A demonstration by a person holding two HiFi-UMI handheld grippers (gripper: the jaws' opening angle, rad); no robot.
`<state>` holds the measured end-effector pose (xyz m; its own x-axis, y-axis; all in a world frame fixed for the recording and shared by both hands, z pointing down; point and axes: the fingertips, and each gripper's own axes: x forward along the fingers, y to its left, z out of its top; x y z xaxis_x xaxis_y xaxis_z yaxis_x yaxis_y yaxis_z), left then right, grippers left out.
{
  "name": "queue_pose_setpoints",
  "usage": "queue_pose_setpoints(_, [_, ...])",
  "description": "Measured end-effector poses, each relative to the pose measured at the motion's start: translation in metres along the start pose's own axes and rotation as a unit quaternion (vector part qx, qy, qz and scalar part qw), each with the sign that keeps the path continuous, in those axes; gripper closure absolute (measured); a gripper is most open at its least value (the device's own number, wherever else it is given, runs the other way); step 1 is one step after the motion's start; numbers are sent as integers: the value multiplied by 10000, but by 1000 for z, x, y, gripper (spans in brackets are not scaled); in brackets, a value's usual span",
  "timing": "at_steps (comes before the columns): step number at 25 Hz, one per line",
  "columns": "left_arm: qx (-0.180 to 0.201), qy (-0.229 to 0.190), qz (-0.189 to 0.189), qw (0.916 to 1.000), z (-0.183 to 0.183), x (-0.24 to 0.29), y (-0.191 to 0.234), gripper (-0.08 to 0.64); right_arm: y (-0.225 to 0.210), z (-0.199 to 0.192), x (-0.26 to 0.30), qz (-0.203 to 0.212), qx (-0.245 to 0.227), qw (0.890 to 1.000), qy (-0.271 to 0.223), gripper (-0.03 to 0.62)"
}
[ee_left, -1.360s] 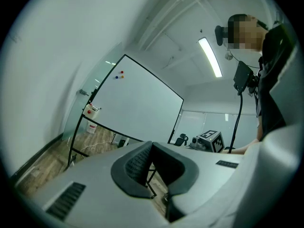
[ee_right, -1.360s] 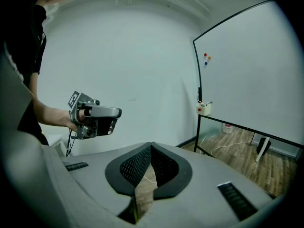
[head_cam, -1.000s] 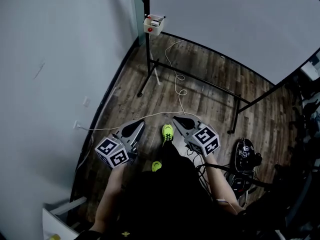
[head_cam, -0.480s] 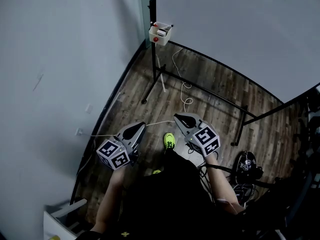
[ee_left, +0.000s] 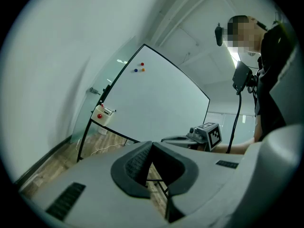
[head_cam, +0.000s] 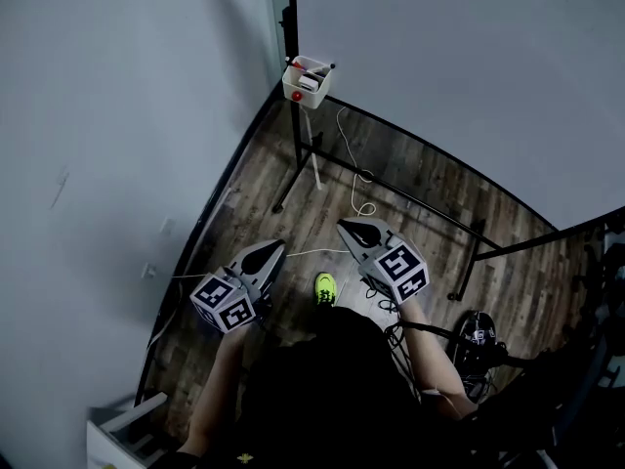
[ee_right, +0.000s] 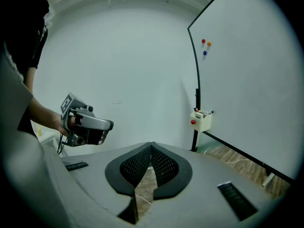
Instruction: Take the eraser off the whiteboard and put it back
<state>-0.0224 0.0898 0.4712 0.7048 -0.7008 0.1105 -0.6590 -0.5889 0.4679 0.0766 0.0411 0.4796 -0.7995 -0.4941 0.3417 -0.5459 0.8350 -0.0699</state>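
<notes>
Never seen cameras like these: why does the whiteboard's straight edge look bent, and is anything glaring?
Head view: the wide lens bows the whiteboard edge; dim, with dark corners. Left gripper view: same bulge, black round border. Right gripper view: curved too, soft even light, no glare.

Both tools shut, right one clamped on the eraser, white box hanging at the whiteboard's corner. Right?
Not quite. The right tool is shut, but empty: the right gripper view shows its jaws meeting with nothing between them. The rest holds: the left tool is shut too, and the white box hangs at the corner of the whiteboard.
</notes>
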Motion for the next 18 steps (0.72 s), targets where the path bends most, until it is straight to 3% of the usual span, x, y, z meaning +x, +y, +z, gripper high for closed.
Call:
queue_pose_setpoints(11, [153,-125,168,9997,37,74,38,543,-76,23,40,200,-174,9996,-77,586])
queue_pose_setpoints(18, [329,-229,112,9991,60,100,50,543,-95,40,61,290,-358,9988,-160,586])
